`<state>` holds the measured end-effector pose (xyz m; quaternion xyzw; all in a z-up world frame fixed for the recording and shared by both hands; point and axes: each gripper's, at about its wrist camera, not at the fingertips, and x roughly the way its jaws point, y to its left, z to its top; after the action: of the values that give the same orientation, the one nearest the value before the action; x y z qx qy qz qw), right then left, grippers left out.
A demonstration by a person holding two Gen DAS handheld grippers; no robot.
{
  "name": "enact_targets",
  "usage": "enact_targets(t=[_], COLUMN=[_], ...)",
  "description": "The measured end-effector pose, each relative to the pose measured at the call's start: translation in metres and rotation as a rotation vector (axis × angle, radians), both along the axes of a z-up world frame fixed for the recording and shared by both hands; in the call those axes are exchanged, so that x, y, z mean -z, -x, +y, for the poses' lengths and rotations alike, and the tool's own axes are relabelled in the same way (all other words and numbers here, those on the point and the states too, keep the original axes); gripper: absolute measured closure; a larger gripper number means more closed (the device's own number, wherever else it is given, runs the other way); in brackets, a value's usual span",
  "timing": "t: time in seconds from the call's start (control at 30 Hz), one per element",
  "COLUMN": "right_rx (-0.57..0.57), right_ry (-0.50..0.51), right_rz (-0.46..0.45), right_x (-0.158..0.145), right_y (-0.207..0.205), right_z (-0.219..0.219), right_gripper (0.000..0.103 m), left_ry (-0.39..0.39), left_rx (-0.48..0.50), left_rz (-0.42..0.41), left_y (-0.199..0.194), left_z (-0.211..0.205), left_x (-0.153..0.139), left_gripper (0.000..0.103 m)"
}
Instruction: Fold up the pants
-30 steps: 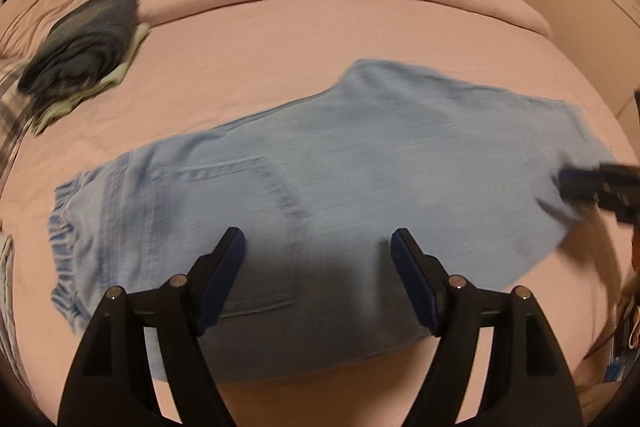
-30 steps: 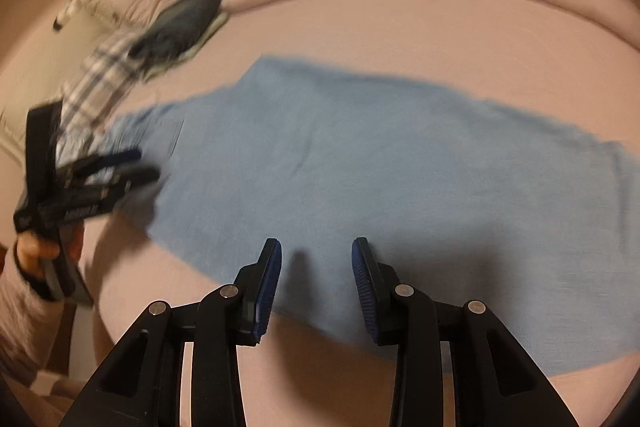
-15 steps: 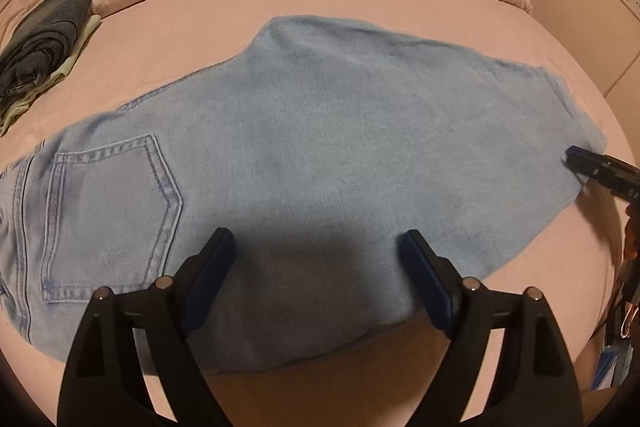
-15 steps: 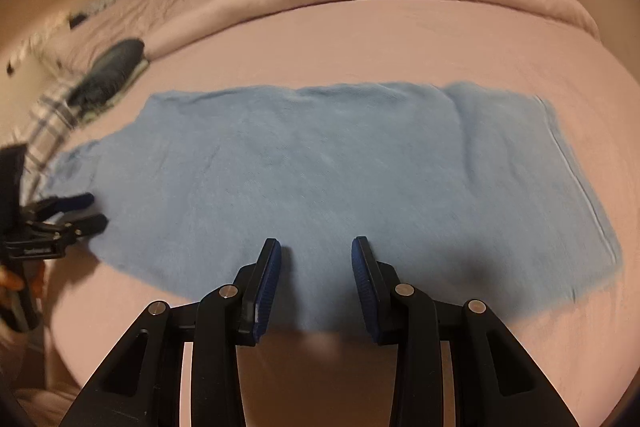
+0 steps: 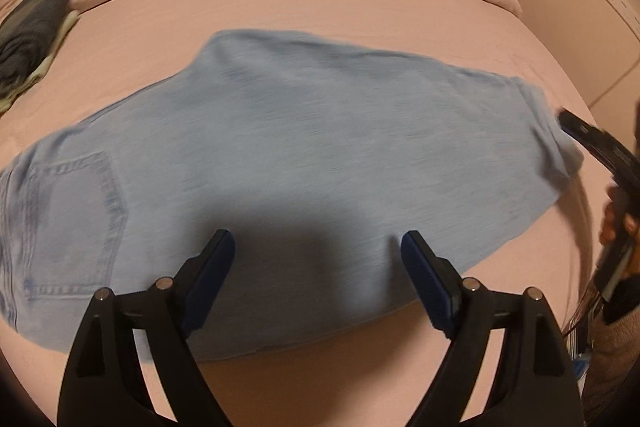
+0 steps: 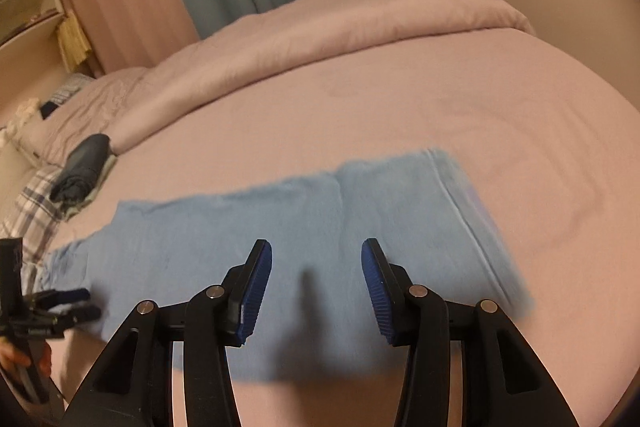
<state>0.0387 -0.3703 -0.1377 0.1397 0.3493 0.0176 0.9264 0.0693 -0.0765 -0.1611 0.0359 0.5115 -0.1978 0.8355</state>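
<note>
Both hand-held grippers hang over the pants with nothing between their pads: the left hand-held gripper (image 5: 318,253) has its jaws spread wide, and the right hand-held gripper (image 6: 316,273) has its jaws parting, narrower than the left's. Motion smear softens the pants (image 5: 288,163) in both views, so the weave and most seams are hard to read; only a back pocket (image 5: 72,223) shows clearly, at the left of the left wrist view, and the waist end beyond it is cut off by the picture's rim. They look folded in half lengthwise, though I cannot be sure of that. They lie flat on the bed (image 5: 340,7), long axis running side to side across it, waist toward the pillow side and hem (image 6: 468,211) toward the opposite edge. A shadow darkens the denim just ahead of the left jaws. In the right wrist view the left tool shows small and dim near the waist, and I cannot tell whether it touches cloth. A dark folded garment (image 6: 82,167) sits well apart by a plaid cloth (image 6: 34,211), below the rolled-back pink duvet (image 6: 340,27). Part of a sleeve (image 5: 612,351) shows at the edge.
</note>
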Motion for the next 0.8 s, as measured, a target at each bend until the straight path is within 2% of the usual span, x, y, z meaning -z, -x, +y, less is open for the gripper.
enact_targets(t=[0.13,0.2,0.23,0.27,0.37,0.5,0.57,0.63,0.73,0.8], right_rx=[-0.043,-0.04,-0.019,-0.01,0.062,0.116,0.149,0.198,0.187,0.208], right_ry=[-0.055,-0.06,-0.054,-0.05,-0.028,-0.082,-0.061,-0.037,-0.177,-0.285], right_rz=[0.038,0.117,0.12,0.11,0.101,0.08,0.067,0.07,-0.008,-0.053], right_x=[0.014,0.03,0.034,0.033,0.029,0.027,0.022,0.017,0.002,-0.003], right_y=[-0.015,-0.026,-0.028,-0.027,-0.02,-0.007,0.002,0.014,0.044,0.069], right_z=[-0.023,-0.031,-0.035,-0.038,-0.05,-0.074,-0.078,-0.087,-0.111,-0.131], right_gripper=[0.056,0.06,0.069,0.075,0.076,0.076,0.076,0.074,0.053,0.052], left_ry=[-0.02,-0.035,-0.045,-0.049,-0.058,-0.065,-0.052,-0.036,-0.026,0.007], left_rx=[0.026,0.037,0.051,0.061,0.1,0.14,0.165,0.193,0.231,0.249], left_rz=[0.034,0.043,0.042,0.042,0.045,0.046,0.053,0.058,0.046,0.047], left_y=[-0.006,-0.008,-0.008,-0.009,-0.011,-0.011,-0.012,-0.013,-0.013,-0.015], left_z=[-0.027,-0.038,-0.047,-0.053,-0.075,-0.1,-0.116,-0.131,-0.154,-0.17], left_x=[0.007,0.01,0.01,0.01,0.008,0.009,0.009,0.009,0.008,0.006], left_gripper=[0.017,0.017,0.017,0.017,0.016,0.015,0.015,0.015,0.015,0.015])
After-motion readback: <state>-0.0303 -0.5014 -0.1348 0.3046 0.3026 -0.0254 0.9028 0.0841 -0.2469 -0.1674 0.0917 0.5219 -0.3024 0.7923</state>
